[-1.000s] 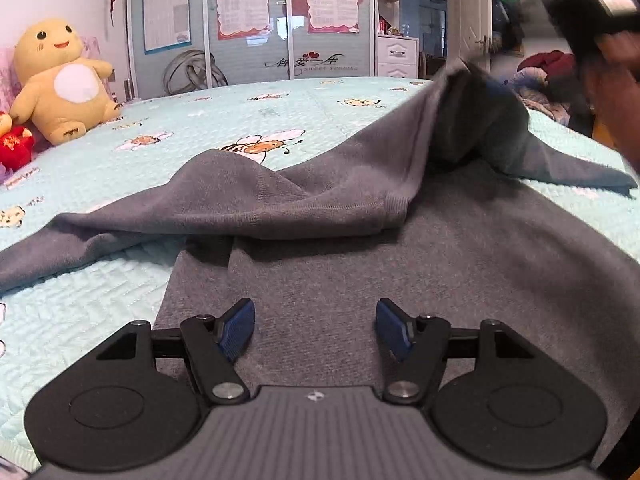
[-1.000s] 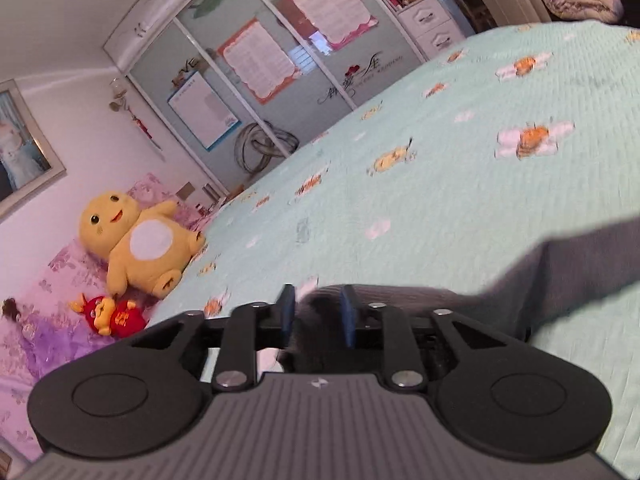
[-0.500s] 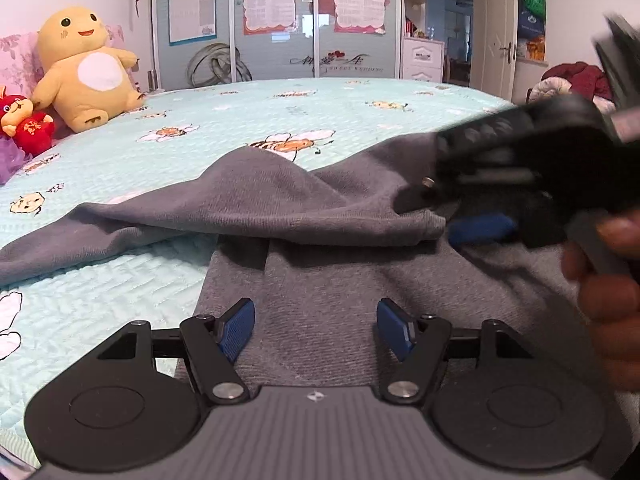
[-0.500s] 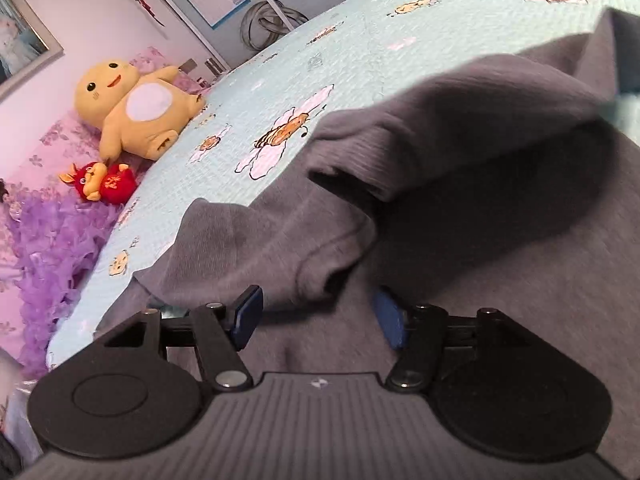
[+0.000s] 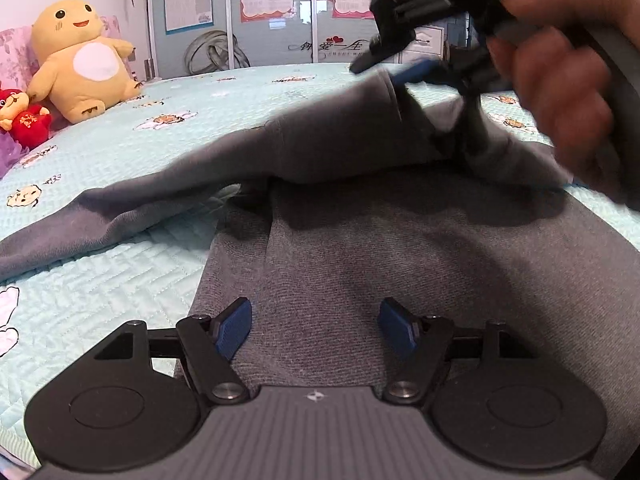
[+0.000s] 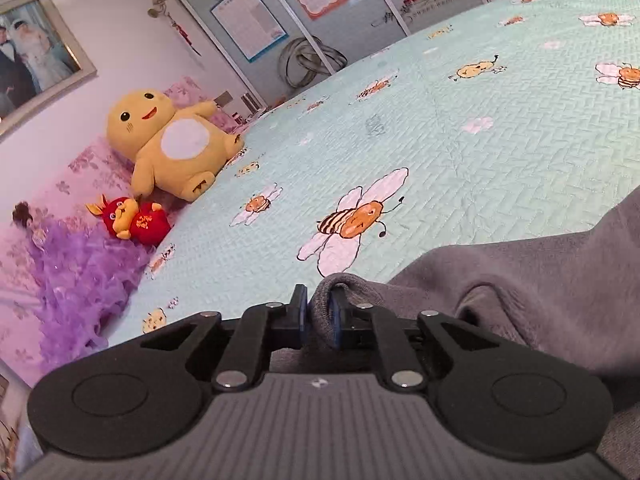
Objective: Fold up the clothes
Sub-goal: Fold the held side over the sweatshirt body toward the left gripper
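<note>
- Grey knit fabric is filling the lower half of the left wrist view: a sweater [image 5: 400,248] is lying across the mint bee-print bedspread [image 5: 120,264], its body spread fairly flat just ahead of the left gripper [image 5: 316,328].
- One sleeve [image 5: 120,208] is trailing off to the left over the bedspread, while a bunched fold of the same sweater is rising toward the upper right.
- That raised part is being held by the right gripper [image 6: 318,316], whose blue pads are clamping a ribbed edge, likely a cuff or hem [image 6: 332,284]; a hand [image 5: 560,80] is gripping its handle.
- The left gripper is hanging released, jaws standing wide apart, nothing between them, just over the flat body.
- Judging progress: the fold looks partway through. One portion is being carried over the body, but the left sleeve is sprawling unfolded and no tidy rectangle is showing.
- What seems left: laying the lifted piece down smoothly, bringing in the trailing sleeve, then doubling the body.
- The fabric is looking soft, thick and limp, draping in rounded creases rather than sharp ones, so it is likely sagging wherever unsupported.
- A yellow plush toy [image 6: 172,148] and a small red plush [image 6: 132,220] are sitting well apart from the sweater, near the headboard side.
</note>
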The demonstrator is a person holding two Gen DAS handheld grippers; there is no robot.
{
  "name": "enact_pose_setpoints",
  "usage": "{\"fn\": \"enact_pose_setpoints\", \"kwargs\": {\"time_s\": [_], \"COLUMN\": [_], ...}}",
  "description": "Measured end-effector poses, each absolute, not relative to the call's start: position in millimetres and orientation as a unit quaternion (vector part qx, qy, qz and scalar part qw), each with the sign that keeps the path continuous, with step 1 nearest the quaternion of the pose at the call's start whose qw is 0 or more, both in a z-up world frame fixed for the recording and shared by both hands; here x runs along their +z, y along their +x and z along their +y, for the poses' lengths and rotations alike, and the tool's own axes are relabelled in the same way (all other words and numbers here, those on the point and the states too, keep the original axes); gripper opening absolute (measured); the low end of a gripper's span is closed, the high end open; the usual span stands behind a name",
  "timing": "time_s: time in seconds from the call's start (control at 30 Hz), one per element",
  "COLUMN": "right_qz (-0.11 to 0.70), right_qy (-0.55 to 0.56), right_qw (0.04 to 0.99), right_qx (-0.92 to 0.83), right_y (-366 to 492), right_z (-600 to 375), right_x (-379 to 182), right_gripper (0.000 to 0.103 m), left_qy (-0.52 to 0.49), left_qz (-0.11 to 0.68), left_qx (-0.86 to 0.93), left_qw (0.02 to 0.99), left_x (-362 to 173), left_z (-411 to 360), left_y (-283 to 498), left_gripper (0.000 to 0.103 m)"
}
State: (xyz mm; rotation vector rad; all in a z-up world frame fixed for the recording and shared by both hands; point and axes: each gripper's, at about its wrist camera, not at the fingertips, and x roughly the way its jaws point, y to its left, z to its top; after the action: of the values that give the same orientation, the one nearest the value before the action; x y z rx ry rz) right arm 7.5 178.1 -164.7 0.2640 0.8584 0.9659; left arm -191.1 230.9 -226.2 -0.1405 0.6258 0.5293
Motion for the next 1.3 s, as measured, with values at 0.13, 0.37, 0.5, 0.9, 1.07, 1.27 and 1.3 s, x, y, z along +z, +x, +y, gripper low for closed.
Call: {"fn": "enact_pose_setpoints", "kwargs": {"time_s": [0.13, 0.37, 0.5, 0.9, 1.07, 1.27, 1.3], "right_qz": [0.415, 0.418, 0.412, 0.358, 0.365, 0.389, 0.388], "right_qy": [0.118, 0.059, 0.063, 0.156, 0.135, 0.125, 0.127], "right_qw": [0.784, 0.809, 0.827, 0.855, 0.854, 0.855, 0.856], "right_qx": [0.446, 0.408, 0.378, 0.341, 0.347, 0.321, 0.318], "right_y": [1, -22, -11, 25, 18, 6, 8], "right_z": [170, 117, 94, 60, 51, 32, 29], "right_x": [-175, -210, -213, -191, -198, -219, -219], "right_gripper": [0.026, 0.029, 0.046, 0.052, 0.052, 0.052, 0.052], "left_qy": [-0.067, -0.065, -0.058, -0.049, -0.05, -0.055, -0.054], "left_qz": [0.305, 0.305, 0.305, 0.303, 0.303, 0.292, 0.291], "left_qx": [0.257, 0.259, 0.262, 0.267, 0.267, 0.263, 0.262], "left_qw": [0.915, 0.914, 0.914, 0.913, 0.913, 0.918, 0.919], "left_x": [-226, -227, -227, -228, -227, -224, -224], "left_z": [231, 227, 226, 226, 226, 225, 224], "left_y": [-192, -191, -190, -188, -189, -189, -189], "left_gripper": [0.074, 0.075, 0.076, 0.078, 0.078, 0.078, 0.078]}}
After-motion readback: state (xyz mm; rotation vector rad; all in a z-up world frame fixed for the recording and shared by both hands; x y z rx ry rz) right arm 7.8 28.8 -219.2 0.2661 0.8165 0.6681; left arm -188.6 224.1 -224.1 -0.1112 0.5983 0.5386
